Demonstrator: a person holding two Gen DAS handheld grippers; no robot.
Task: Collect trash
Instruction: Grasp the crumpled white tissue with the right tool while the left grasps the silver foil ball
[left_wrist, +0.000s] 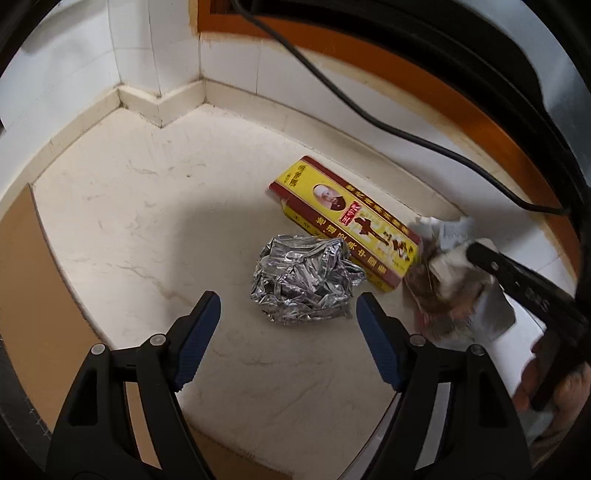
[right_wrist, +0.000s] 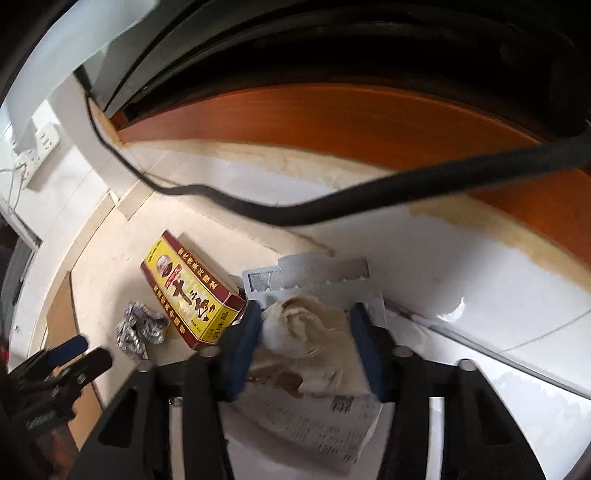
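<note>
Floor (left_wrist: 147, 206): holds 3 trash pieces near the wall.
Box (left_wrist: 347, 225): light, stiff; take its long sides.
Foil (left_wrist: 306, 280): light, crushable, between wide-open left gripper (left_wrist: 288, 332) fingers, untouched.
Tissue (right_wrist: 306, 325): soft; right gripper (right_wrist: 306, 354) pinches it.

Pale marbled floor (left_wrist: 147, 206) fills the frame's middle; white tiled walls (left_wrist: 155, 48) meet at upper left (cream skirting below), orange wooden panel (right_wrist: 332, 114) at top.

I see crinkled shiny foil wad (left_wrist: 306, 278), glossy printed cardboard box (left_wrist: 347, 225), matt marbled stone floor (left_wrist: 147, 206), crumpled paper (right_wrist: 314, 328).
</note>
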